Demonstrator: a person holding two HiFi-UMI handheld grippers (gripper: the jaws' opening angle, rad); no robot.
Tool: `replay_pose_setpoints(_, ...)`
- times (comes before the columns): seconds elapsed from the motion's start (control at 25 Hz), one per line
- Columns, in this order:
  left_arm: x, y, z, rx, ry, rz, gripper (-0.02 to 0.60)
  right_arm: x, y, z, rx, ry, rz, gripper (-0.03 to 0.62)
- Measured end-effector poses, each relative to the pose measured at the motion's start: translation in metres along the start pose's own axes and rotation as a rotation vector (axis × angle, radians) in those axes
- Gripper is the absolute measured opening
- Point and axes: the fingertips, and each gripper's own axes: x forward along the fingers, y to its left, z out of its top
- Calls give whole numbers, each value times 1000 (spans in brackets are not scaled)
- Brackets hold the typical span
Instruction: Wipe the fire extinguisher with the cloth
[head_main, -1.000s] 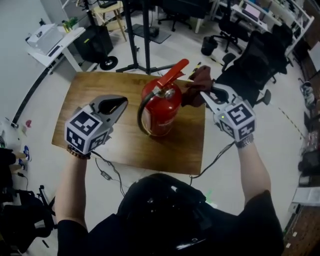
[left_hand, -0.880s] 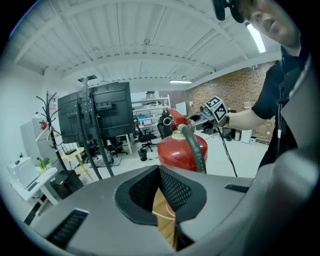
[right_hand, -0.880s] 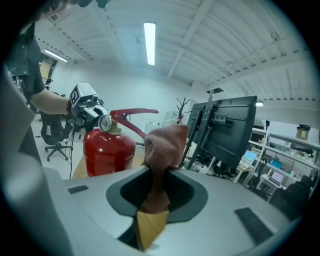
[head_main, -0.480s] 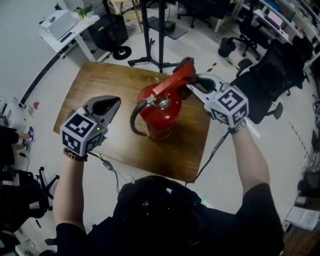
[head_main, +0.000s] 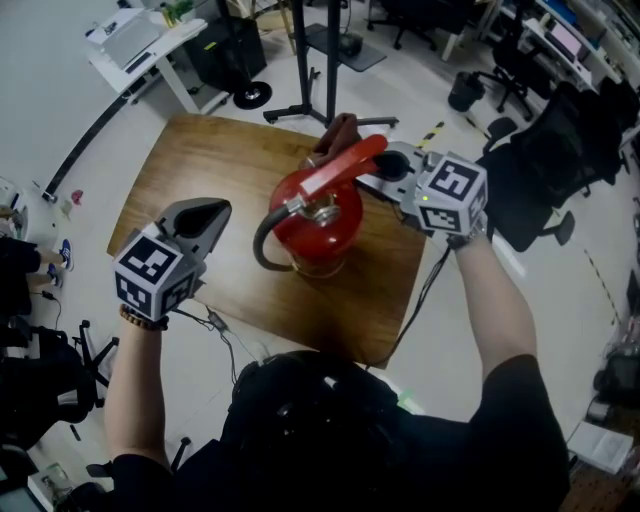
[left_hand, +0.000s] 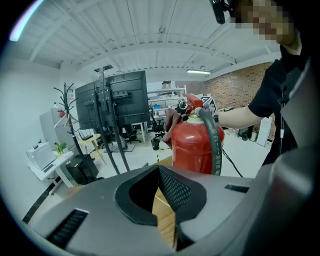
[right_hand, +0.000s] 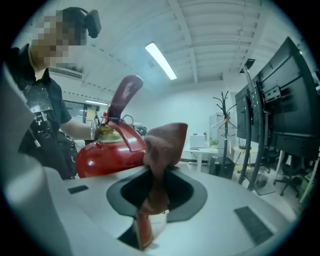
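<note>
The wooden surface (head_main: 190, 170) carries the red fire extinguisher (head_main: 322, 218), which stands upright right of its middle. Its red lever points toward 2 o'clock and its black hose curves down the 9 o'clock side.

The right gripper (head_main: 378, 172) sits at about 2 o'clock from the extinguisher's top, close against the valve head. It is clamped on the brown cloth (head_main: 340, 130). In the right gripper view the cloth (right_hand: 162, 147) rises bunched from between the jaws, just beside the extinguisher's (right_hand: 107, 152) shoulder. Whether it touches the extinguisher I cannot tell.

The left gripper (head_main: 205, 213) is at 8 o'clock from the extinguisher, apart from it. Its jaws are drawn together at the tips with nothing between them.
</note>
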Motion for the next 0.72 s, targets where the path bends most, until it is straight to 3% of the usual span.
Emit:
replay_pose_setpoints(0.24,3,1,-5,-12,10,1,0,14,5,-19,13,46,56,100)
replay_pose_setpoints(0.72,9,4,-27,-41,52,4,0,41,1,-87,91,142,55,98)
